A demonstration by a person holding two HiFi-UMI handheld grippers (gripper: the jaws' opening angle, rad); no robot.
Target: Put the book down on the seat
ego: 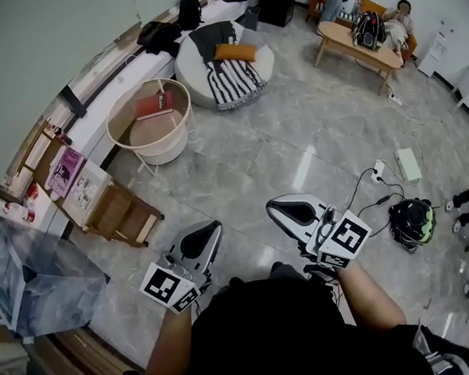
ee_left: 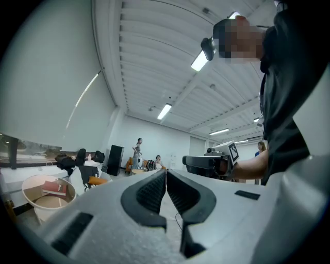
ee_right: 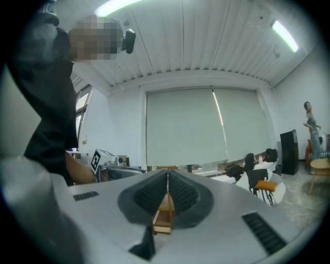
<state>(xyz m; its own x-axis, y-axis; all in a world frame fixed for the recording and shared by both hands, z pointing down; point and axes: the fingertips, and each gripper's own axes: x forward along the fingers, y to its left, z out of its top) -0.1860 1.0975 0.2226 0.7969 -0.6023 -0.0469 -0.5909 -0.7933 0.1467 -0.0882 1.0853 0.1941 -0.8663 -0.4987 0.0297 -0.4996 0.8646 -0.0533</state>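
The left gripper (ee_left: 166,176) has its two ribbed black jaws pressed together with nothing between them. The right gripper (ee_right: 167,178) is the same, jaws together and empty. Both are held out level in front of the person, whose dark top (ego: 280,334) fills the bottom of the head view and cuts off everything below it. Behind the right gripper's closed jaws only a sliver of a low wooden stand (ego: 123,217) shows; from above it sits on the grey tiled floor (ego: 295,136), to the left of the grippers. Further out, the red book (ego: 154,106) lies inside a round cream tub (ego: 162,154), well apart from both grippers; in the left gripper view the tub's rim hides the book's lower edge. Just beyond the tub is the round white seat (ego: 192,76), which carries a striped blanket (ego: 238,83) and an orange cushion (ego: 235,52). At the far end of the room, small and hard to make out, people sit beside a wooden table (ego: 357,45).
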